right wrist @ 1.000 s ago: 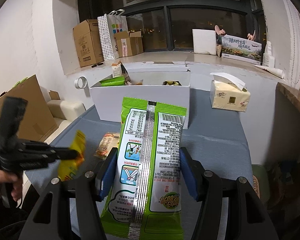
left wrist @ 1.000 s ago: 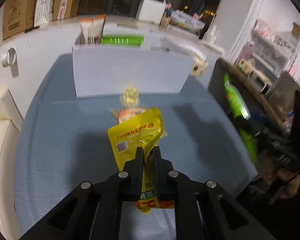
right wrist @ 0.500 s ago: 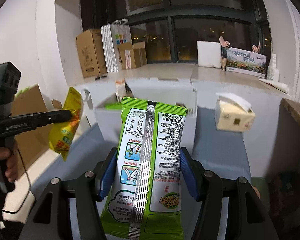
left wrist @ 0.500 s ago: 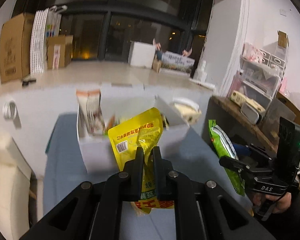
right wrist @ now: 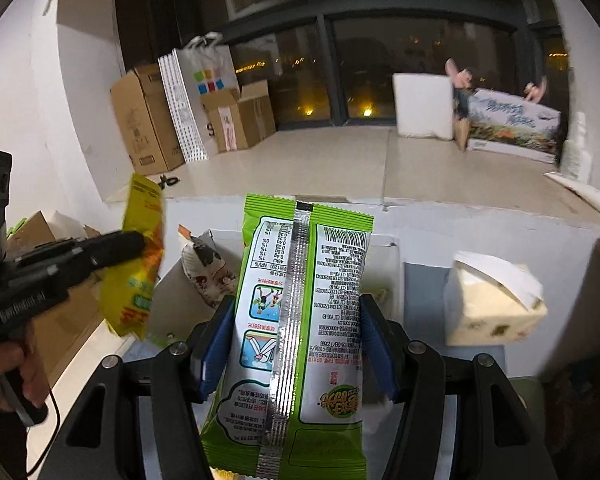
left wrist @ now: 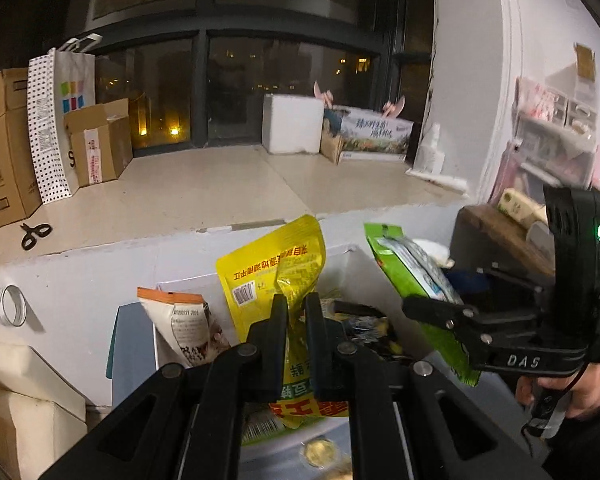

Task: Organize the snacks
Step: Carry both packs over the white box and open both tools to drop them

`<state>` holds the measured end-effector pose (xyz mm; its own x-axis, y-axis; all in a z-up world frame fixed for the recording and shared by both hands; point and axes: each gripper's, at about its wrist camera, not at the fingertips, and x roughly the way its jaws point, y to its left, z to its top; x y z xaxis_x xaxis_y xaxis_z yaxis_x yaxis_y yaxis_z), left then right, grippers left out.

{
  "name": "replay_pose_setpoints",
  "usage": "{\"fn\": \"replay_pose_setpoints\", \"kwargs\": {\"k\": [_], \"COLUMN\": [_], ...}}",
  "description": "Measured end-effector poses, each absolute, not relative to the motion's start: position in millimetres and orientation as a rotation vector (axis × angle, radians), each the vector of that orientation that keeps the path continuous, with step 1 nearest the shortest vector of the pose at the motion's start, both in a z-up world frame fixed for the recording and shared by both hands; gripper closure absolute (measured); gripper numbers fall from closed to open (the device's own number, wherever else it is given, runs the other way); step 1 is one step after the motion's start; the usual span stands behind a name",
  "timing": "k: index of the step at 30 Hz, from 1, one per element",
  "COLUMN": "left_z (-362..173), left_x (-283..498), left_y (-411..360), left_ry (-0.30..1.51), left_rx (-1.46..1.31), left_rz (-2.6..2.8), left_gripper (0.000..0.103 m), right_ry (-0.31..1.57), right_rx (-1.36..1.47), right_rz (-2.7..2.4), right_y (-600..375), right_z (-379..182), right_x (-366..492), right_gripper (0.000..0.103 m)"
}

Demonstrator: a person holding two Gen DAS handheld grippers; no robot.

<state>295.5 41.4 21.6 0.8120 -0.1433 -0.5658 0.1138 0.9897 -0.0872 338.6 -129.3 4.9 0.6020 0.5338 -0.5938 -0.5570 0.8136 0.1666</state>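
Yellow foil fills the middle of your left wrist view: your left hand-held gripper point(left wrist: 296, 308) is pinched tight on a yellow snack pouch point(left wrist: 276, 268), its two black fingers pressed together on the crinkled lower half while the top stands up above them. You hold it over the white storage box point(left wrist: 352, 264), where a white-and-orange snack bag point(left wrist: 184, 324) leans upright at the left end and dark wrappers lie deeper inside.

Your right hand-held gripper point(right wrist: 298, 332) stands about half open, and its blue pads bear on both long edges of a green snack packet point(right wrist: 300, 320), held back side up with the silver seam running down the middle. That packet hangs above the right part of the same box, just beside the yellow pouch. A tissue pack point(right wrist: 496, 304) sits on the blue-covered counter point(right wrist: 420, 292) to the right of the box. Scissors point(left wrist: 34, 234) lie on the tiled sill behind.
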Motion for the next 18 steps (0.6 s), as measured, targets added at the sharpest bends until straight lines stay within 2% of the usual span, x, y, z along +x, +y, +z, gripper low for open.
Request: {"fn": "replay_pose_setpoints", "kwargs": {"k": [3,4,6,7,8,9,10,18], "left_z": [10,7,1,-1,-2,-2,-2,8], "left_x": [311,314,323,326,327,325,322,309], "left_y": [44,44,51,55,61,65,68,70], "left_ry": [0.612,0.611,0.627,0.645,0.657,0.654,0.643,0.65], "left_rx": [-0.031,-0.02,-0.037,-0.052,-0.078,-0.102,-0.123,-0.139], "left_rz": [-0.121,-0.106,-0.071,-0.053,-0.035,-0.035,-0.042,-0.034], "left_gripper": [0.092,0.087,0.077,0.054,0.039,0.014,0.001,0.0], "right_ry": [0.704,0.713,0.722,0.732,0.738,0.748,0.762,0.705], "right_rx": [-0.019,-0.01,0.008,0.013,0.019,0.032,0.043,0.041], "right_rz": [0.617,0.621,0.607,0.576,0.555,0.534,0.528,0.527], "right_y": [-123,-123,-124,-126,-128,-132,-135,-152], "right_z": [-1,-3,-8,-11,-12,-15,-16,-8], "right_x": [358,363,374,380,383,386,388,379], "right_gripper": [0.038,0.038,0.018,0.01,0.0,0.0,0.0,0.0]}}
